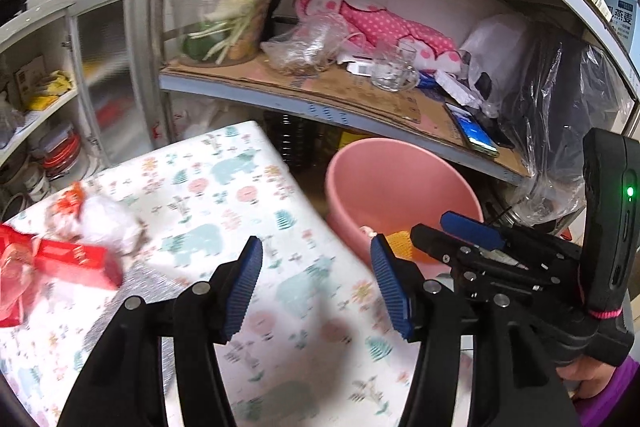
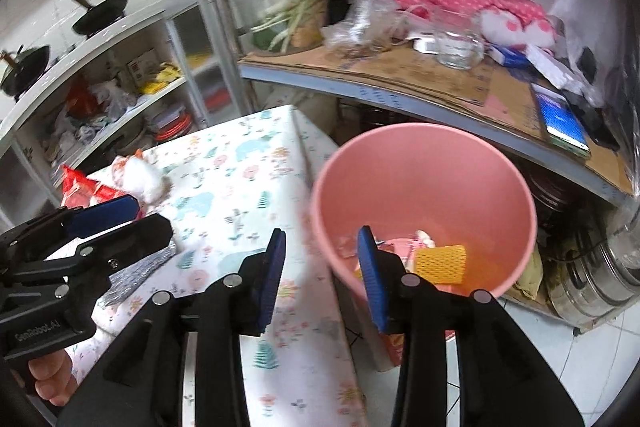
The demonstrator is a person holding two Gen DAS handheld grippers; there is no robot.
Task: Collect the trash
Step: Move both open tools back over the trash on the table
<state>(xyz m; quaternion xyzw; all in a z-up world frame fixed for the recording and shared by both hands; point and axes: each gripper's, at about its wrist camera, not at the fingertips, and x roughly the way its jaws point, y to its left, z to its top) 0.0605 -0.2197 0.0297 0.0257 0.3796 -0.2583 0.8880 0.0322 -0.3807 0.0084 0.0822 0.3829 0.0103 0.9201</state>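
Both tongs empty. Left tongs [image 1: 316, 283] gape wide over the floral-print cloth worktop [image 1: 224, 211]; right tongs [image 2: 322, 277] stand partly apart at the round pink plastic bin [image 2: 516, 187], yellow foam netting [image 2: 440, 261] inside. Remaining trash: crumpled white wrapper [image 1: 106, 223] and glossy red carton [image 1: 74, 259], far corner. Judgement: approach low, pinch the soft wrapper mid-bulk; the carton's slick faces need a square grip.

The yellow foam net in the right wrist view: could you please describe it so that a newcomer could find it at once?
Start at the pink bucket standing on the floor between the patterned table and the metal shelf. Look down inside it, toward the bottom on the right. The yellow foam net lies there among pale scraps, the only bright yellow piece with a mesh of small holes.
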